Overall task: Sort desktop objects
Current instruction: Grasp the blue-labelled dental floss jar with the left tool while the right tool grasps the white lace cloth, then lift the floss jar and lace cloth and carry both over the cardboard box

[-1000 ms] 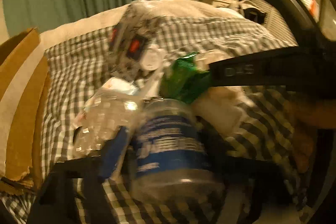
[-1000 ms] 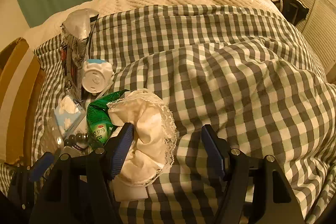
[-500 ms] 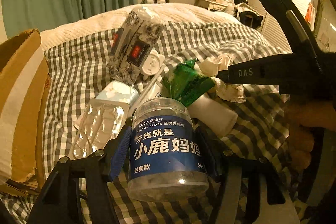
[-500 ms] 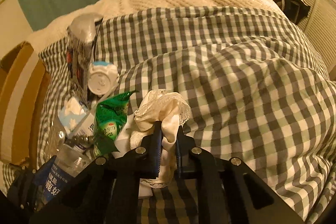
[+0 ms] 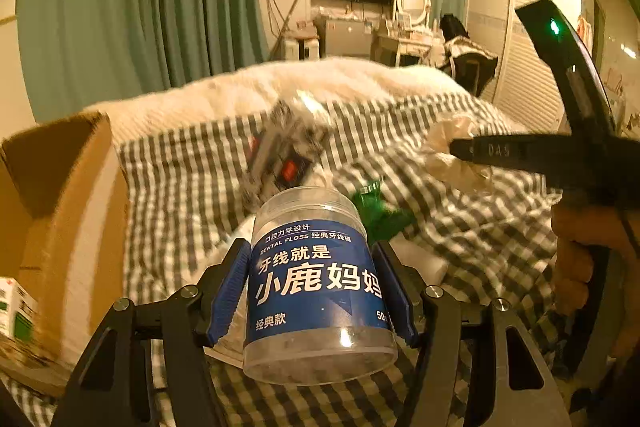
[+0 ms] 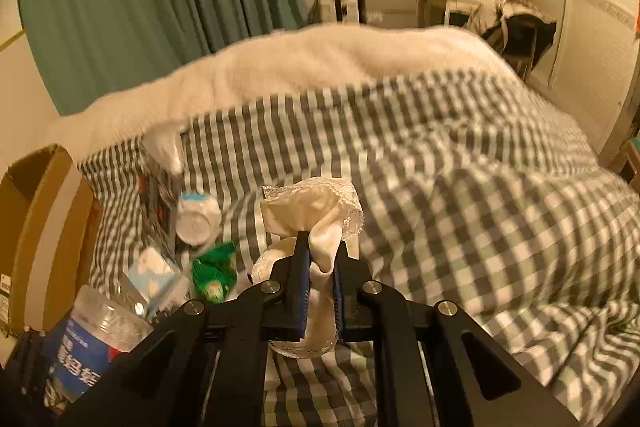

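Note:
My left gripper is shut on a clear dental floss jar with a blue label and holds it above the checked bedspread; the jar also shows at the lower left of the right wrist view. My right gripper is shut on a cream lace-trimmed cloth, lifted off the bed; the cloth also shows in the left wrist view. On the bed lie a green packet, a patterned box, a white round container and a tissue pack.
An open cardboard box stands at the left edge of the bed. The grey-checked bedspread stretches to the right, with a cream blanket behind it. Green curtains, a TV and a dresser are in the background.
Both grippers have risen from the pile, the left with the floss jar and the right with the lace cloth. The right gripper closed on the cloth about a second ago.

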Action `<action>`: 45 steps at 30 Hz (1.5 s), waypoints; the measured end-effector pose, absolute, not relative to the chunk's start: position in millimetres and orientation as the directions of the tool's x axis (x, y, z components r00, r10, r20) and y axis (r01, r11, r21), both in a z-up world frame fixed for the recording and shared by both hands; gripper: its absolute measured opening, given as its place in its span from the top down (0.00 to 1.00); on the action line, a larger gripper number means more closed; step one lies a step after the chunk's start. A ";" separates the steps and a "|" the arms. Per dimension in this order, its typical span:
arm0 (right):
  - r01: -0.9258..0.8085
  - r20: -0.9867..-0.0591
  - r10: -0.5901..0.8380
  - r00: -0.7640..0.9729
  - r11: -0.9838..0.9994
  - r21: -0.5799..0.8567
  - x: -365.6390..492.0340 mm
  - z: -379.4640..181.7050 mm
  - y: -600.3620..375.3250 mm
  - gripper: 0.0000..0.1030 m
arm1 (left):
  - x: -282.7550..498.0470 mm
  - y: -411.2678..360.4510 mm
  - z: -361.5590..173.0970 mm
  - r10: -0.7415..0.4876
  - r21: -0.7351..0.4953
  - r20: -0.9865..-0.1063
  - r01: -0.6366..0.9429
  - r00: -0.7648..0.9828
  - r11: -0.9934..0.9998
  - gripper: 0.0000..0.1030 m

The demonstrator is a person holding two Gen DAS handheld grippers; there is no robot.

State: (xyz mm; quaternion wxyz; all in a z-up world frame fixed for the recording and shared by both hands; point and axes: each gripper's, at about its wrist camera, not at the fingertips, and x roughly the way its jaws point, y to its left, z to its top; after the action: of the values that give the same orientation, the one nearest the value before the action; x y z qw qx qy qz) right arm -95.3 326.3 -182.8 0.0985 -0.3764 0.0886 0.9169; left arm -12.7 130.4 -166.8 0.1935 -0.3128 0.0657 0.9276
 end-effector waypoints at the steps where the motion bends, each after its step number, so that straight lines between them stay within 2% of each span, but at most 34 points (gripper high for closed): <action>1: -0.262 -0.695 0.141 -0.705 -0.963 0.070 -93.2 -179.0 325.7 0.91 | -11.6 128.7 -162.9 0.318 0.007 -0.592 -0.399 -0.741 -0.917 0.38; 10: -0.301 -0.567 0.213 -0.795 -0.952 0.064 -70.8 -143.1 320.7 0.91 | -7.5 108.5 -132.6 0.313 0.027 -0.495 -0.374 -0.811 -0.927 0.38; 23: -0.261 -0.407 0.205 -0.890 -0.962 0.085 -45.1 -95.4 291.0 0.91 | 4.4 76.8 -96.0 0.292 0.036 -0.380 -0.329 -0.878 -0.944 0.38; 45: -0.138 -0.278 0.108 -0.954 -0.987 0.088 -22.4 -49.4 215.0 0.91 | 27.5 14.9 -47.0 0.209 0.004 -0.255 -0.217 -0.944 -0.976 0.38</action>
State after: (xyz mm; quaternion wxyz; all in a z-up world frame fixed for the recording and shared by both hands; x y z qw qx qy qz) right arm -22.4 215.0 -49.4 0.0622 -0.1375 0.0534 0.9871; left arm 27.5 14.9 -47.0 0.1082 -0.1276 0.0162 0.9858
